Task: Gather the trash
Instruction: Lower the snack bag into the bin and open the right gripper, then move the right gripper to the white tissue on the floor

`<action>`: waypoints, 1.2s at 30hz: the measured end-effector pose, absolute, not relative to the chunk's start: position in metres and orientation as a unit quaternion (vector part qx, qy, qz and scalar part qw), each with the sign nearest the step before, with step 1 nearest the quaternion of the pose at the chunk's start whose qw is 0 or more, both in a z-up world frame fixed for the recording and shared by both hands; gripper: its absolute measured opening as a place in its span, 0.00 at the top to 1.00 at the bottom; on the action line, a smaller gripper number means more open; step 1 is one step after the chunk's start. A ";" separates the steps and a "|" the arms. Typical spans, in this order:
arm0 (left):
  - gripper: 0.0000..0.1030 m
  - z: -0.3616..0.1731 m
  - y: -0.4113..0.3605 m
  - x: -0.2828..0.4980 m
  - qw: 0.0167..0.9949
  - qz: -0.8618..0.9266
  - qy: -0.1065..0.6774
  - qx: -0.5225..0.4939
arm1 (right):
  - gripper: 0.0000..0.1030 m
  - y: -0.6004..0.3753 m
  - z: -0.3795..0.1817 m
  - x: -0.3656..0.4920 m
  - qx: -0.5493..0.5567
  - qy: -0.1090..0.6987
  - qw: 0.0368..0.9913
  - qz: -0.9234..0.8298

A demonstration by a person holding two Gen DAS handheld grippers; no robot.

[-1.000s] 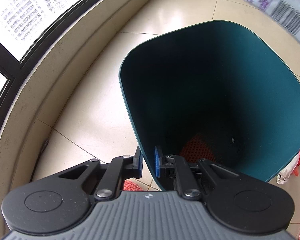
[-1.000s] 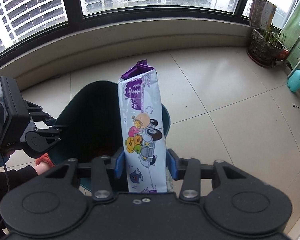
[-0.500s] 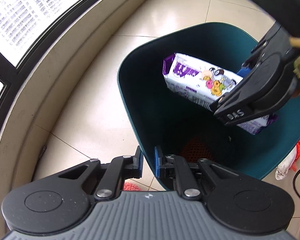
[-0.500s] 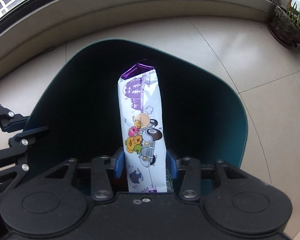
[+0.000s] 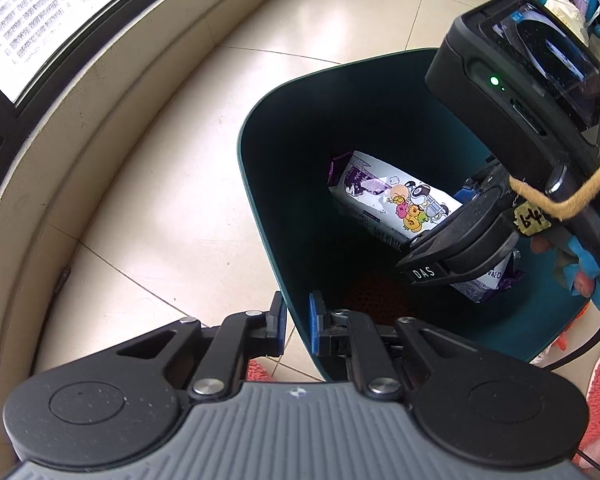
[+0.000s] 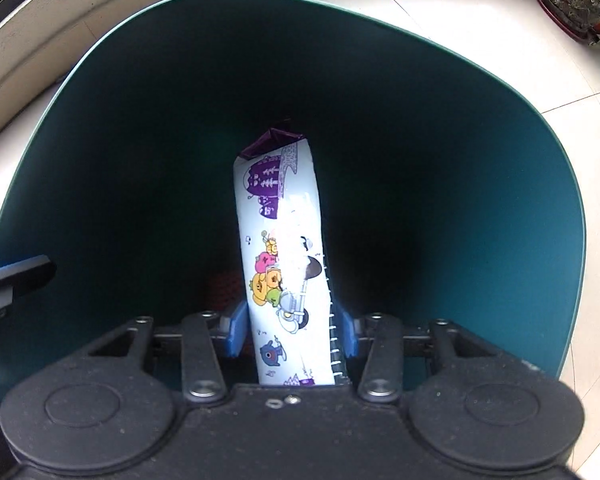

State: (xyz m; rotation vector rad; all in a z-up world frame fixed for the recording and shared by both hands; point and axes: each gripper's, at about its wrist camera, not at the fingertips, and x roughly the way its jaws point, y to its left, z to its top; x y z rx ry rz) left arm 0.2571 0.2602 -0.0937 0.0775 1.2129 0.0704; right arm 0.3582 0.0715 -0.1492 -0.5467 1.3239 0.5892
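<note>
Pinched the bin (image 5: 260,184) wall at its rim with the left tongs (image 5: 298,320), pressed almost together on the thin plastic, likely to steady the bin on the floor (image 5: 160,200) and tilt its mouth toward the other hand. Gripped a snack packet (image 6: 284,240) across its near end with the right tongs (image 6: 292,332), aimed straight down, purple crimped end leading into the dark interior. Held the packet well inside the mouth, clear of the walls, above a red net (image 6: 220,292) at the bottom, not yet let go. Probably held that deep to drop the light, glossy packet inside rather than over the rim.
</note>
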 end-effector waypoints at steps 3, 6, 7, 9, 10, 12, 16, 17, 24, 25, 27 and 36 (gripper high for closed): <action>0.90 -0.086 0.260 0.260 0.819 0.032 0.571 0.040 | 0.54 0.070 -0.152 0.362 -0.244 0.603 0.712 0.264; 0.90 -0.087 0.263 0.263 0.819 0.033 0.571 0.045 | 0.47 0.075 -0.154 0.365 -0.240 0.605 0.713 0.261; 0.90 -0.086 0.264 0.263 0.819 0.034 0.571 0.044 | 0.45 0.076 -0.154 0.367 -0.239 0.604 0.714 0.262; 0.90 -0.085 0.267 0.265 0.819 0.034 0.571 0.041 | 0.39 0.076 -0.152 0.366 -0.238 0.599 0.716 0.269; 0.90 -0.086 0.266 0.265 0.820 0.035 0.570 0.042 | 0.39 0.075 -0.150 0.366 -0.237 0.597 0.717 0.269; 0.90 -0.090 0.267 0.266 0.820 0.036 0.570 0.046 | 0.39 0.073 -0.143 0.364 -0.231 0.592 0.721 0.278; 0.90 -0.097 0.266 0.266 0.820 0.039 0.569 0.051 | 0.39 0.061 -0.120 0.356 -0.225 0.570 0.730 0.303; 0.90 -0.097 0.264 0.265 0.819 0.040 0.570 0.051 | 0.39 0.056 -0.112 0.353 -0.223 0.565 0.731 0.310; 0.89 -0.096 0.250 0.259 0.818 0.049 0.570 0.061 | 0.29 0.005 -0.040 0.328 -0.201 0.516 0.755 0.353; 0.89 -0.097 0.250 0.258 0.818 0.050 0.570 0.062 | 0.28 -0.004 -0.031 0.325 -0.198 0.508 0.760 0.353; 0.89 -0.097 0.247 0.258 0.817 0.053 0.570 0.064 | 0.28 -0.021 -0.015 0.316 -0.188 0.500 0.767 0.354; 0.90 -0.095 0.237 0.260 0.813 0.067 0.574 0.070 | 0.13 -0.113 -0.017 0.308 -0.160 0.509 0.779 0.329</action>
